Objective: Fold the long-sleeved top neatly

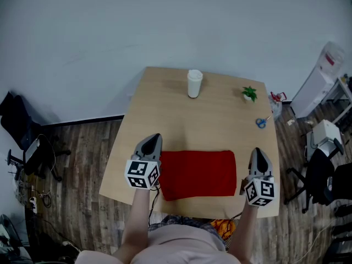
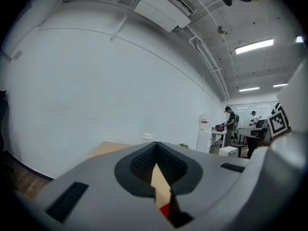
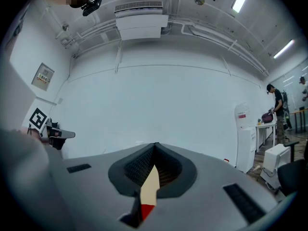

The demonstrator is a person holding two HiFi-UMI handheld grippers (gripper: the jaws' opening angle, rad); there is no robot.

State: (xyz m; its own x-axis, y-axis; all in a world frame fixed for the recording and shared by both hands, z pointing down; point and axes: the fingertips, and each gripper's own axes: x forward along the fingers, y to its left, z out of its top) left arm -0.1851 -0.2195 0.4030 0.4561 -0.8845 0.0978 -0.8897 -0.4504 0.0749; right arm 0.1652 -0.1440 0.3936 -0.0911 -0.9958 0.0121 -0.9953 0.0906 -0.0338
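Observation:
The red long-sleeved top (image 1: pixel 198 174) lies folded into a flat rectangle near the front edge of the wooden table (image 1: pixel 165 98). My left gripper (image 1: pixel 154 138) hovers just beside its left edge, jaws shut with nothing in them. My right gripper (image 1: pixel 258 150) hovers off the top's right edge, also shut and empty. In the left gripper view the closed jaws (image 2: pixel 155 145) fill the lower frame, and a sliver of the red top (image 2: pixel 165 209) shows through the slit. The right gripper view shows its closed jaws (image 3: pixel 155 146) the same way, with a red sliver (image 3: pixel 147 211) below.
A white cup (image 1: pixel 194 83) stands at the table's far edge, a small green plant (image 1: pixel 249 94) at the far right, and blue scissors (image 1: pixel 262 122) near the right edge. A water dispenser (image 1: pixel 322 76) and office chairs stand on the floor beyond. People stand far off in the room.

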